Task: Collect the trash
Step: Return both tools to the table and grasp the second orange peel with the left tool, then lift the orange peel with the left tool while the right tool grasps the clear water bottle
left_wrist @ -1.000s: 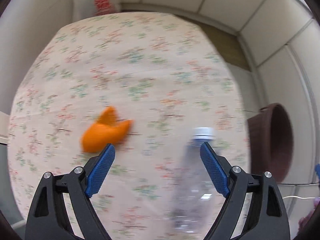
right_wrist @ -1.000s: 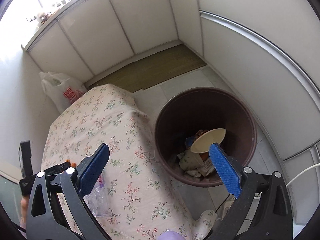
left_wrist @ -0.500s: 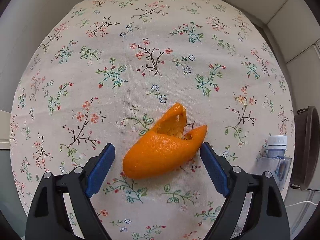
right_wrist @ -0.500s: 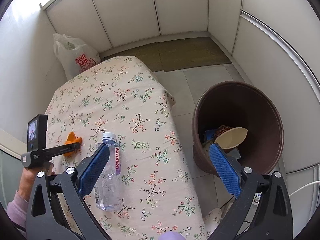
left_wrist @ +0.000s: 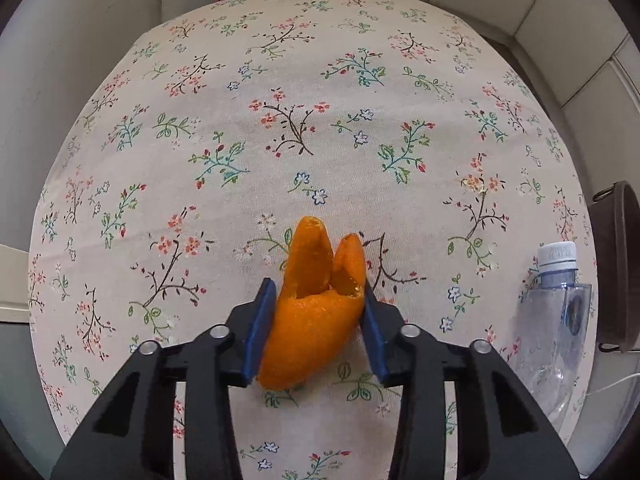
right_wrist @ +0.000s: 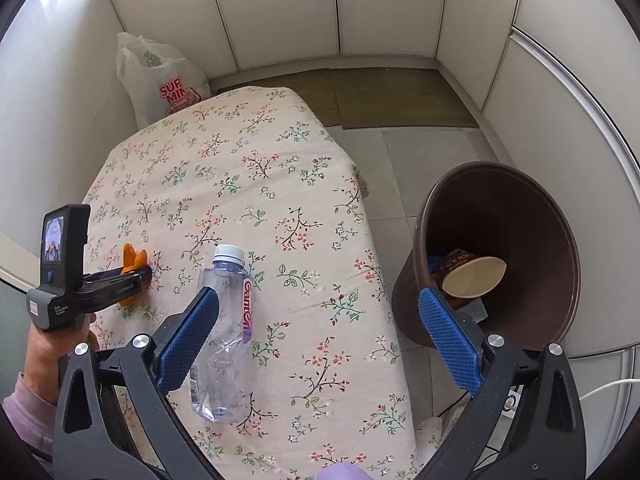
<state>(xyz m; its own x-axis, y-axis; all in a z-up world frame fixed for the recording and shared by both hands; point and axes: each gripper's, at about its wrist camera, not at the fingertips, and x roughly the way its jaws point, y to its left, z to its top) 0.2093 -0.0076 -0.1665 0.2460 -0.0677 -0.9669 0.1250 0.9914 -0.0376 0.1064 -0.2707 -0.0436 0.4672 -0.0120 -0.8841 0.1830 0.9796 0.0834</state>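
- On the floral tablecloth (left_wrist: 320, 80) we find the orange peel (left_wrist: 312, 312); our left gripper (left_wrist: 316, 300) is closing, pads pressing its sides.
- Beside it lies a plastic bottle (right_wrist: 224, 332).
- Our right gripper (right_wrist: 320, 332) hangs wide apart, empty, near the brown bin (right_wrist: 532, 216).

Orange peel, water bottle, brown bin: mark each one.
Orange peel (left_wrist: 308, 332): left wrist view, its outer skin.
Water bottle (right_wrist: 230, 320): right wrist view, its clear body.
Brown bin (right_wrist: 520, 216): right wrist view, its inner wall.
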